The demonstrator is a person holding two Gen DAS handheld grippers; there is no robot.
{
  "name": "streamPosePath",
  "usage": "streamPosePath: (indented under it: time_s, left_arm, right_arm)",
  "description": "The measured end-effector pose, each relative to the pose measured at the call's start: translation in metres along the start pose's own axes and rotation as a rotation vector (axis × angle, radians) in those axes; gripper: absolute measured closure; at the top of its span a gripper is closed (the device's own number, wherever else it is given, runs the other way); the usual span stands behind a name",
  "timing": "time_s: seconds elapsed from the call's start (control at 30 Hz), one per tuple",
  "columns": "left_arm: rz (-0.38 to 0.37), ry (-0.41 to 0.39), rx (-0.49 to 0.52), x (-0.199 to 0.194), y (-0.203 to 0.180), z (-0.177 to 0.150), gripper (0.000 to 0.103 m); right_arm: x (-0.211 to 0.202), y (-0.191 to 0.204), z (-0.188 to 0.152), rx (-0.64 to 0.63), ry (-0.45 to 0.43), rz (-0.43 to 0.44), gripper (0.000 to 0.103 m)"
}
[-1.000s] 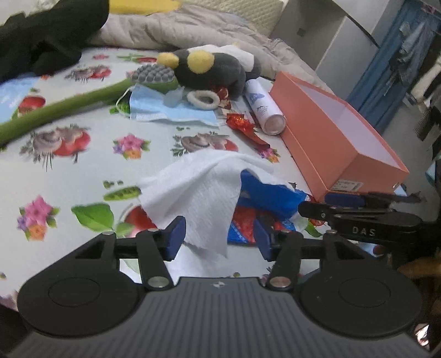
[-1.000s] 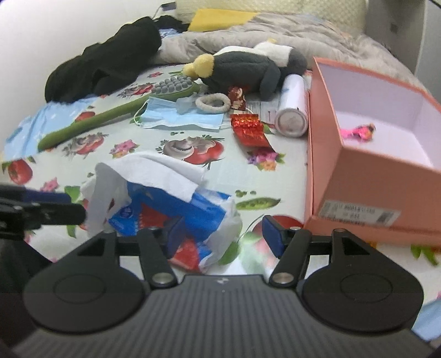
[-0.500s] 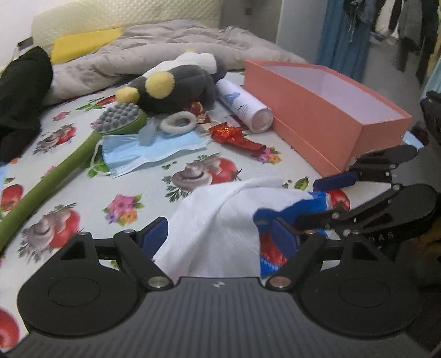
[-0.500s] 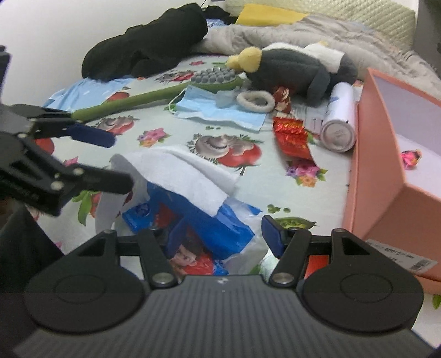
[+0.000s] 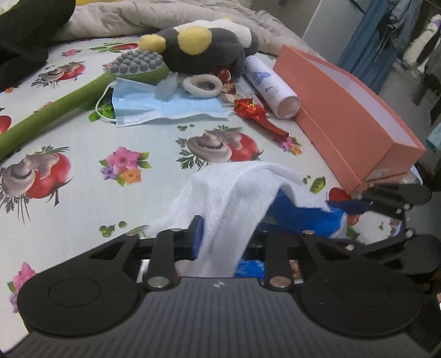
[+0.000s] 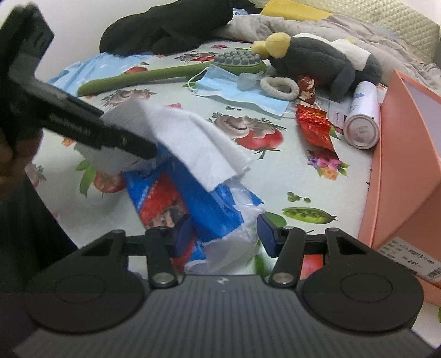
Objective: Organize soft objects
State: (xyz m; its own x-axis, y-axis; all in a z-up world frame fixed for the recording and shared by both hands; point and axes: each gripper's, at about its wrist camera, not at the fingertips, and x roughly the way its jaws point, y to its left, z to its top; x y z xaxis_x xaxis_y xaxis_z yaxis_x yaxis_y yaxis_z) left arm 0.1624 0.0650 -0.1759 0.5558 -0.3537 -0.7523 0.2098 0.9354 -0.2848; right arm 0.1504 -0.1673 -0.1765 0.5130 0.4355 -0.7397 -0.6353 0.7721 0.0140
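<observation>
A white tissue (image 5: pixel 234 192) sticks out of a blue and red tissue pack (image 5: pixel 297 217) on the flowered bed sheet (image 5: pixel 110 132). My left gripper (image 5: pixel 226 239) is closing, and the tissue hangs pinched between its fingers. In the right wrist view the left gripper (image 6: pixel 143 146) clamps the tissue (image 6: pixel 190 140) from the left. My right gripper (image 6: pixel 224 234) is closing too, with the crumpled plastic end of the pack (image 6: pixel 193 201) filling the space between its blue pads. From the left wrist view the right gripper (image 5: pixel 347 205) meets the pack's right end.
An open orange box (image 5: pixel 344 121) lies at the right. Behind are a grey and yellow plush toy (image 5: pixel 204 46), a blue face mask (image 5: pixel 165 107), a green long-handled brush (image 5: pixel 55 110), a white spray can (image 5: pixel 270 85), a red wrapper (image 5: pixel 256 113) and a black garment (image 6: pixel 165 24).
My left jaws opened wide, then closed on the white tissue. My right jaws narrowed around the pack. Both grippers came lower and closer to the pack.
</observation>
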Motion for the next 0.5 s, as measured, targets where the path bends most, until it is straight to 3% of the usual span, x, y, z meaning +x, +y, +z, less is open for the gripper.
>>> streamPosePath:
  time_s: [0.17, 0.3, 0.5]
  left_arm:
    - [0.011, -0.031, -0.042, -0.014, -0.003, 0.000, 0.094]
    - [0.050, -0.069, -0.105, -0.030, -0.003, -0.006, 0.095]
    - [0.124, -0.126, -0.196, -0.053, 0.002, -0.015, 0.096]
  right_arm:
    - [-0.001, 0.006, 0.001, -0.013, -0.014, 0.023, 0.068]
    - [-0.006, 0.008, 0.001, -0.007, -0.010, -0.010, 0.080]
    - [-0.020, 0.000, -0.006, 0.048, 0.012, -0.107, 0.082]
